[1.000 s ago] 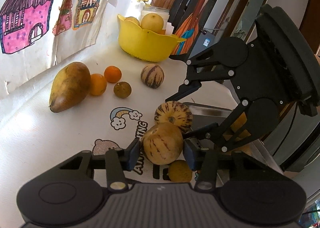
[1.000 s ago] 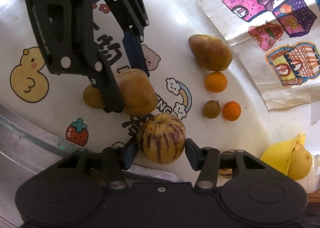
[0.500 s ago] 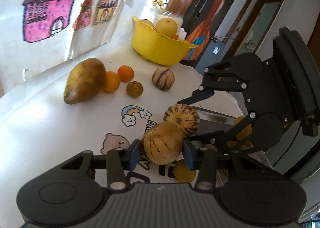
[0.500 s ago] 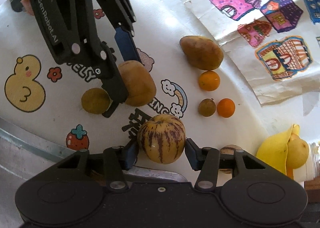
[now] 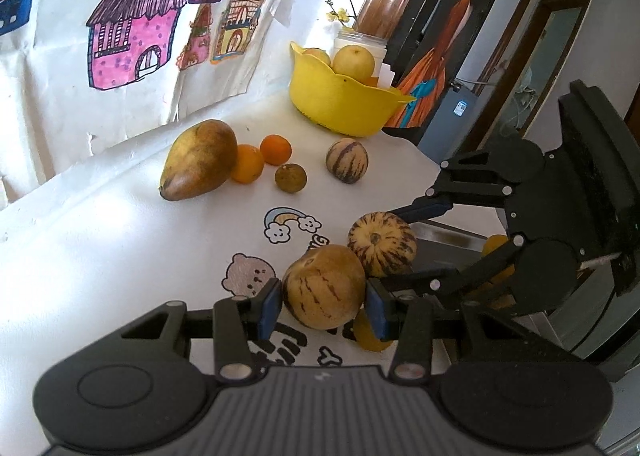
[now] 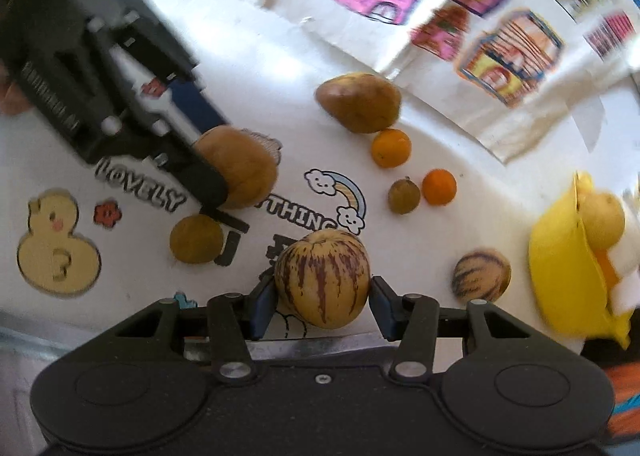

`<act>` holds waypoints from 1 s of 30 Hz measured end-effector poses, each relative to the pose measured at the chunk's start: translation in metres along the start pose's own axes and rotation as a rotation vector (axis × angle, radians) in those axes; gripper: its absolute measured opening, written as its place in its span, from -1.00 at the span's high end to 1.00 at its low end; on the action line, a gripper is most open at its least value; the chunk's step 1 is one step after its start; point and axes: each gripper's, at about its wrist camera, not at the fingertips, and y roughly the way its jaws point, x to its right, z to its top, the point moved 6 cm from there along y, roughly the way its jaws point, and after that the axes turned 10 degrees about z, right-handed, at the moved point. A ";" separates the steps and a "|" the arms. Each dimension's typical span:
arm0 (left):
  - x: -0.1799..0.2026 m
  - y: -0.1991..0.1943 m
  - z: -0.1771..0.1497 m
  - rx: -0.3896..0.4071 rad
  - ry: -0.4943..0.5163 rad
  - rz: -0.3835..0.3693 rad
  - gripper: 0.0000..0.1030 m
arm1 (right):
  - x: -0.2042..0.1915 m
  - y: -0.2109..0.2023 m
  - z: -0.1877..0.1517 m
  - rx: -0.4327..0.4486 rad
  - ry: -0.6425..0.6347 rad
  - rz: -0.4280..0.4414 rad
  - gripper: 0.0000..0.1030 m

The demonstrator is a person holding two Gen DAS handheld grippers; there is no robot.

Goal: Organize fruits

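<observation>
My left gripper (image 5: pixel 324 306) is shut on a tan striped melon (image 5: pixel 325 293), held above the white tablecloth (image 5: pixel 120 248). My right gripper (image 6: pixel 322 308) is shut on a purple-striped melon (image 6: pixel 323 277); it also shows in the left wrist view (image 5: pixel 382 242), right beside the tan melon. A yellow bowl (image 5: pixel 340 102) with pale fruits stands at the far end. A third striped melon (image 5: pixel 347 160), a mango (image 5: pixel 199 160), two oranges (image 5: pixel 276 149) and a brownish round fruit (image 5: pixel 291 177) lie on the cloth.
A yellowish round fruit (image 6: pixel 196 239) lies under the left gripper. Children's drawings (image 5: pixel 136 32) hang along the wall behind the table. A metal table edge (image 6: pixel 80 340) runs at the near side. A white jar (image 5: pixel 362 44) stands behind the bowl.
Both grippers have lifted and swung with their melons toward the yellow bowl, which now sits more fully in the right wrist view. That view is blurred by motion.
</observation>
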 end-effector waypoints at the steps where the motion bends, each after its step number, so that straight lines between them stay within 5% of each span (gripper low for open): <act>1: 0.001 -0.001 0.000 0.000 0.001 0.001 0.05 | 0.002 0.000 -0.001 0.008 0.028 0.009 -0.01; 11: -0.003 -0.006 -0.005 -0.003 -0.004 0.012 0.05 | 0.007 0.006 -0.002 0.032 0.085 0.074 -0.25; 19: -0.004 -0.009 -0.007 0.001 -0.017 0.011 0.05 | 0.014 0.006 -0.002 0.048 0.156 0.071 -0.05; 30: 0.000 -0.017 -0.009 0.021 -0.035 0.007 0.05 | -0.002 -0.012 0.001 0.155 0.267 -0.096 -0.04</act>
